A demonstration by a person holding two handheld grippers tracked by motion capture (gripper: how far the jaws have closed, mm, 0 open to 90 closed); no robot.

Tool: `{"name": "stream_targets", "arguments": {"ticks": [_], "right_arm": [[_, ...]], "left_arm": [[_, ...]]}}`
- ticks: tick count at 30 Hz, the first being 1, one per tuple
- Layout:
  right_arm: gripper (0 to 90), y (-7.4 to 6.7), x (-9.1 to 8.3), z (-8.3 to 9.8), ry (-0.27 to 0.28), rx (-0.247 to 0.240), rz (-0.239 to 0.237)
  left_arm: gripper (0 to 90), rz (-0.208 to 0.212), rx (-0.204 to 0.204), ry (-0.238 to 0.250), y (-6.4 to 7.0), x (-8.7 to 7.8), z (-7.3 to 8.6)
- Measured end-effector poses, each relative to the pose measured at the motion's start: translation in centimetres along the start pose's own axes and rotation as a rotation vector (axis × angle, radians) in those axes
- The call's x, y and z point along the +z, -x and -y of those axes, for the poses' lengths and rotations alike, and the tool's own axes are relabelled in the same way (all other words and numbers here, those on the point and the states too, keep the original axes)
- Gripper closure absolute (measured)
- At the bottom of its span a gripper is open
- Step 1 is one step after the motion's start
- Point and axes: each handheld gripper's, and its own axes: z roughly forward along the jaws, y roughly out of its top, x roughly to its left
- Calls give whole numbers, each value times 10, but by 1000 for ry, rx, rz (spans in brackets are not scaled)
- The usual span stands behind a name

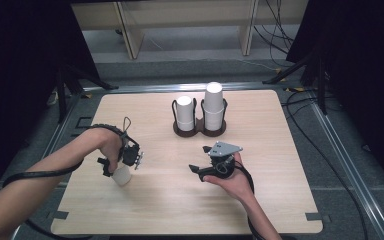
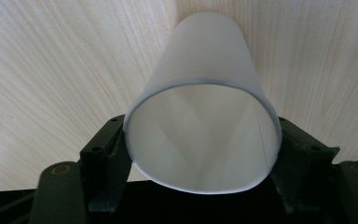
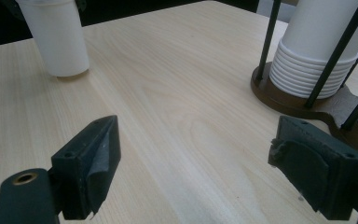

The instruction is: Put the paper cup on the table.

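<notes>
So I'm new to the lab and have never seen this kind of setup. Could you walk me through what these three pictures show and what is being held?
No robot here: a person sits at a wooden table with a hand-held gripper in each hand, a tool with two black jaws. The wide picture comes from a fixed camera above, looking down. The other two come from small cameras riding on the grippers, looking along their jaws.

At the far side of the table stands a dark holder with two stacks of white paper cups, turned upside down.

The left hand-held gripper has a single white cup between its jaws at the rim; the cup stands upright on the table. Its camera looks straight into the cup's mouth.

The right hand-held gripper has its jaws wide open, with nothing between them. Its camera sees the single cup and the holder farther off.
</notes>
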Motion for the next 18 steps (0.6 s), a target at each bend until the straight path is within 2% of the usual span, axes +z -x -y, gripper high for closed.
{"name": "stream_targets", "arguments": {"ticks": [1, 2, 4, 9, 12, 13, 14, 18], "right_arm": [[159, 0, 0, 0, -4, 3, 2], [159, 0, 0, 0, -4, 10, -2], [159, 0, 0, 0, -3, 9, -1], [158, -1, 0, 0, 9, 21, 3], [159, 0, 0, 0, -4, 20, -1], [159, 0, 0, 0, 0, 5, 7], [159, 1, 0, 0, 2, 3, 10], [159, 0, 0, 0, -1, 22, 3]], "left_arm": [[281, -26, 3, 11, 1, 2, 0], [280, 1, 4, -1, 0, 1, -1], [279, 5, 12, -7, 0, 1, -3], [273, 2, 10, -9, 0, 3, -4], [269, -8, 3, -3, 1, 4, -4], [266, -29, 4, 0, 2, 5, -4], [264, -1, 3, -6, 1, 5, -5], [257, -6, 2, -7, 2, 6, -5]]}}
